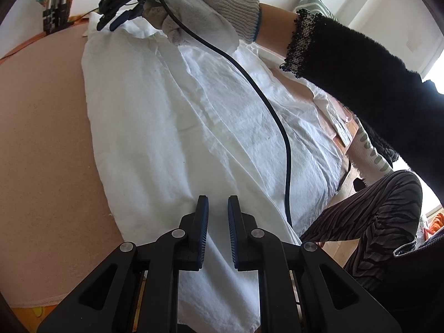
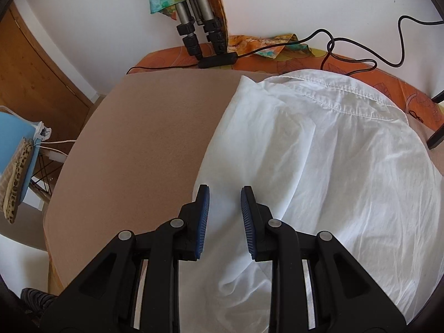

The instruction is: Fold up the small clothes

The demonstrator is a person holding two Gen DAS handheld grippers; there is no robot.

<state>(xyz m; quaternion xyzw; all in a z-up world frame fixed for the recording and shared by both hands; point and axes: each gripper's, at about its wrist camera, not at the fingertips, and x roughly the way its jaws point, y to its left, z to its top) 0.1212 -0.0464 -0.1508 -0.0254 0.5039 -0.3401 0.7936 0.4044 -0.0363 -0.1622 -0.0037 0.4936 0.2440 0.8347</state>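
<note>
A white shirt [image 1: 194, 116] lies spread on a beige mat [image 1: 41, 138]. My left gripper [image 1: 217, 202] hovers over the shirt's near end, jaws open a little and holding nothing. In the left wrist view the right gripper [image 1: 111, 23] is at the shirt's far end by the collar, held by a gloved hand [image 1: 205, 2]. In the right wrist view the shirt [image 2: 333, 166] fills the right half, collar [image 2: 333, 94] at the far side. My right gripper [image 2: 224, 194] is open above the shirt's left edge, empty.
A black cable [image 1: 272, 116] hangs from the right hand across the shirt. Tripod legs [image 2: 199, 27] and a power strip [image 2: 217, 59] stand at the mat's far edge on an orange cloth [image 2: 360, 66]. A chair [image 2: 16, 161] is left of the table.
</note>
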